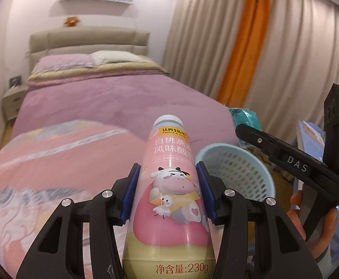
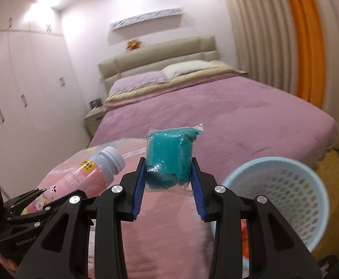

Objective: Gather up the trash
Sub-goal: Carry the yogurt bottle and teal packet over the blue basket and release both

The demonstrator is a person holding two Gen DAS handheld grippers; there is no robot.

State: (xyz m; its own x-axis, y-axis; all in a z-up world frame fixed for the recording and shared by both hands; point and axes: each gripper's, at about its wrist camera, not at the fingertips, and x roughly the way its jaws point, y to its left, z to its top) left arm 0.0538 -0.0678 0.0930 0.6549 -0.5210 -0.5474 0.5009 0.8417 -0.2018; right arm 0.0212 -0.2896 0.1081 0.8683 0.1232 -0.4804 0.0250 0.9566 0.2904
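Observation:
My left gripper (image 1: 168,186) is shut on a pink yogurt bottle (image 1: 169,193) with a grey cap, held above the bed's foot; the bottle also shows in the right wrist view (image 2: 85,174). My right gripper (image 2: 169,181) is shut on a teal packet in clear plastic wrap (image 2: 170,160), also seen at the right of the left wrist view (image 1: 243,118). A light blue mesh waste basket (image 1: 236,169) stands just right of the bottle, and low right in the right wrist view (image 2: 283,197).
A bed with a purple cover (image 2: 216,116) and a pink patterned quilt (image 1: 53,174) fills the middle. Beige and orange curtains (image 1: 246,46) hang on the right. A nightstand (image 1: 11,102) and wardrobe (image 2: 18,93) stand on the left. Wooden floor (image 2: 327,162) lies by the basket.

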